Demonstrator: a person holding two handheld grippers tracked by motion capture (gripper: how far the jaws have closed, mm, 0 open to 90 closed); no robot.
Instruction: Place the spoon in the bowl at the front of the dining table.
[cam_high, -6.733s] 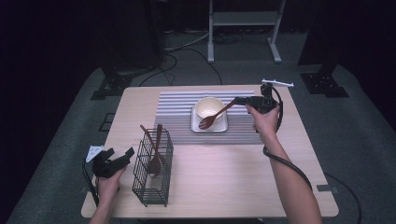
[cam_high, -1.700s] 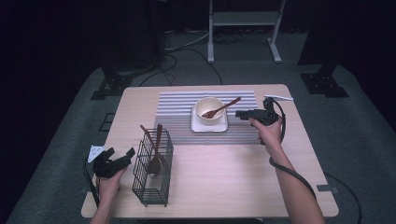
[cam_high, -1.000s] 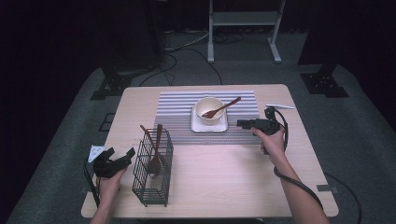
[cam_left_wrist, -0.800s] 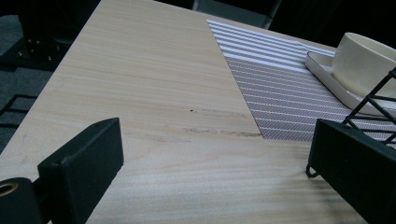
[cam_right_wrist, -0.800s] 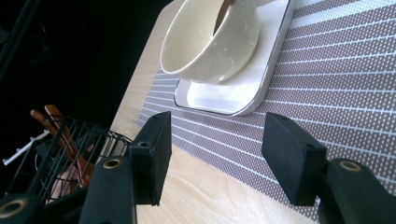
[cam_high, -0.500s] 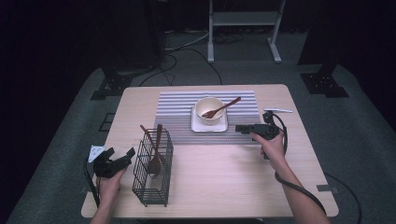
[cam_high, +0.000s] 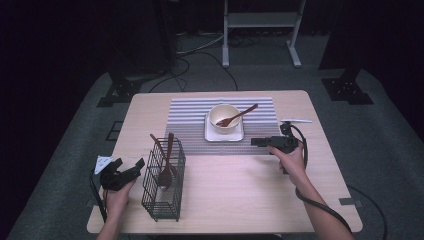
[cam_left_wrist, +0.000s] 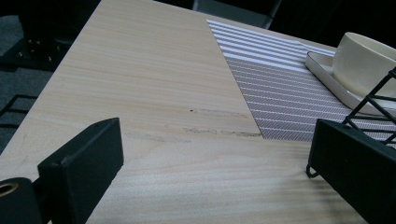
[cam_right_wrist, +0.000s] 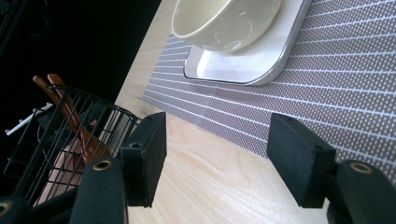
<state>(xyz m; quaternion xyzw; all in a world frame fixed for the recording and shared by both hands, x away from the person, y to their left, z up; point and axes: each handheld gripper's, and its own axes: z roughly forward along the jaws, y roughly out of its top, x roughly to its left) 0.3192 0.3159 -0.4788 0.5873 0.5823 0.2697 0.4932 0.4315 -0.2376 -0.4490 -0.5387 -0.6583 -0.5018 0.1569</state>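
I note my right gripper (cam_high: 256, 142), jaws just opened and empty, has withdrawn from the bowl (cam_high: 224, 118), leaving the spoon (cam_high: 240, 115) resting inside: placement looks complete.

Counter (cam_high: 240, 185) looks like pale matt wood with visible grain. The placemat (cam_high: 192, 117) is woven striped cloth, the bowl (cam_high: 223, 116) glossy cream ceramic, the basket (cam_high: 162, 182) thin black wire, the spoon (cam_high: 240, 115) dark brown wood.

The bowl (cam_right_wrist: 227, 21) is cut off by the right gripper view's top edge, its spoon hidden.
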